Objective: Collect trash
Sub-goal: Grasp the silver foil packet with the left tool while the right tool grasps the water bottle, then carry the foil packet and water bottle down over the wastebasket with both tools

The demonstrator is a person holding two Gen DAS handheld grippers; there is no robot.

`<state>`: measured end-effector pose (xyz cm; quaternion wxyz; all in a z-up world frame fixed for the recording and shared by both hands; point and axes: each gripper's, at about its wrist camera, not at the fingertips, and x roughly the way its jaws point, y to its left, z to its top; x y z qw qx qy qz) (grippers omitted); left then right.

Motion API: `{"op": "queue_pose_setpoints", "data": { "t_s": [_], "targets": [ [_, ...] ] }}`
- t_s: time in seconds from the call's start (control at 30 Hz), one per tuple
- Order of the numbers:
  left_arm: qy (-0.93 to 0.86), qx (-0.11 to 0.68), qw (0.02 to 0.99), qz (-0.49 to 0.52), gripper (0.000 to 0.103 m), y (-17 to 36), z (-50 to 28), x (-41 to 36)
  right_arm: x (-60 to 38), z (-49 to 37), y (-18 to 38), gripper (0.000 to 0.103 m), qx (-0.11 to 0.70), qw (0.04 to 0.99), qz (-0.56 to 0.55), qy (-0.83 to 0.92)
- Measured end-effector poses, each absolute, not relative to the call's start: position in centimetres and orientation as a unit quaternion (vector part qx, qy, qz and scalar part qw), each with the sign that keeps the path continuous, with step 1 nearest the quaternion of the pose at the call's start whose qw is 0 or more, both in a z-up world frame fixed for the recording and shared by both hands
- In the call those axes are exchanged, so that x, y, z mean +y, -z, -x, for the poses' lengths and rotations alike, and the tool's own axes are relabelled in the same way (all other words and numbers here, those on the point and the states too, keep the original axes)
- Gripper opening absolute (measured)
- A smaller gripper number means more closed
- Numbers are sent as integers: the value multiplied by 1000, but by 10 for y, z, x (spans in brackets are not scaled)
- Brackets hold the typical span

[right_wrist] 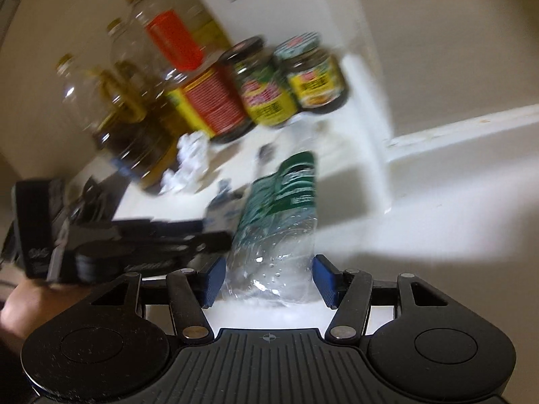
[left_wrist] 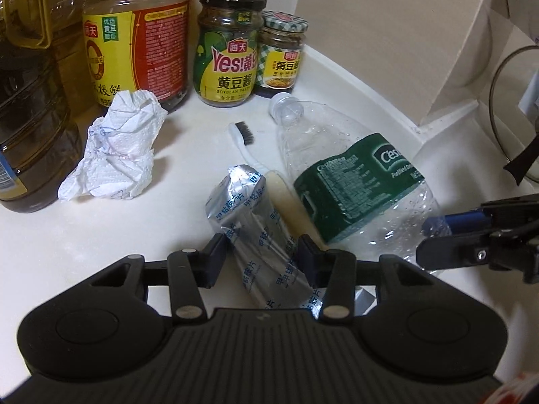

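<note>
The white countertop (left_wrist: 50,235) is smooth and glossy, set into a corner of pale walls. Along its back edge stand pantry goods, judged not to be trash: large amber oil bottles (left_wrist: 30,128), a soy sauce jug (left_wrist: 134,47) with a yellow and red label, and two glass paste jars (left_wrist: 229,50).

Largest of the trash is the plastic water bottle (left_wrist: 353,181), clear, thin-walled, dented and beaded with droplets, lying on its side with a green label and its cap toward the jars. The right gripper (right_wrist: 267,277) has its blue pads either side of the bottle's base; in this blurred view the left pad seems to touch the plastic while the right pad shows a sliver of gap, so I cannot tell whether the grip is firm.

Next is a crumpled paper towel (left_wrist: 114,155), white, embossed and soft, lying untouched near the oil bottles.

The silver foil blister sheet (left_wrist: 249,215), curled and printed in blue, sits pinched between the pads of the left gripper (left_wrist: 261,256), resting low over the counter.

Smallest is a white toothbrush (left_wrist: 246,141) with dark bristles, lying between foil and bottle.

Progress judged: early. Two items are being taken up; no bin is visible; towel and toothbrush remain.
</note>
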<state>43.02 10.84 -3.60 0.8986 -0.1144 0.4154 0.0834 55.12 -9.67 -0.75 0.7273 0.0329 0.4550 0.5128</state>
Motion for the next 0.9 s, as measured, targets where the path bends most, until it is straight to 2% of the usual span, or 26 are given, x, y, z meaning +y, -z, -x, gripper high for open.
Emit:
{"op": "queue_pose_setpoints", "data": {
  "t_s": [0.13, 0.47, 0.53, 0.57, 0.6, 0.63, 0.73, 0.9],
  "targets": [
    [-75, 416, 900, 110, 43, 37, -432, 109, -91, -563, 9, 60, 447, 738, -28, -505],
    [-69, 417, 901, 96, 45, 38, -434, 109, -70, -590, 27, 59, 457, 724, -98, -508],
    [-71, 419, 901, 89, 45, 38, -435, 107, -71, -588, 31, 49, 460, 720, -114, -507],
    [-70, 420, 901, 86, 45, 38, -435, 106, -73, -588, 32, 48, 462, 718, -122, -507],
    [-69, 419, 901, 84, 44, 38, -435, 106, -75, -587, 33, 42, 461, 719, -128, -505],
    [-70, 419, 902, 82, 40, 38, -434, 106, -79, -587, 32, 30, 457, 721, -137, -503],
    [-59, 421, 902, 75, 34, 34, -427, 106, -88, -586, 23, 25, 453, 726, -143, -497],
    [-14, 448, 893, 31, 34, 33, -406, 103, -107, -567, 3, 23, 433, 751, -94, -490]
  ]
}}
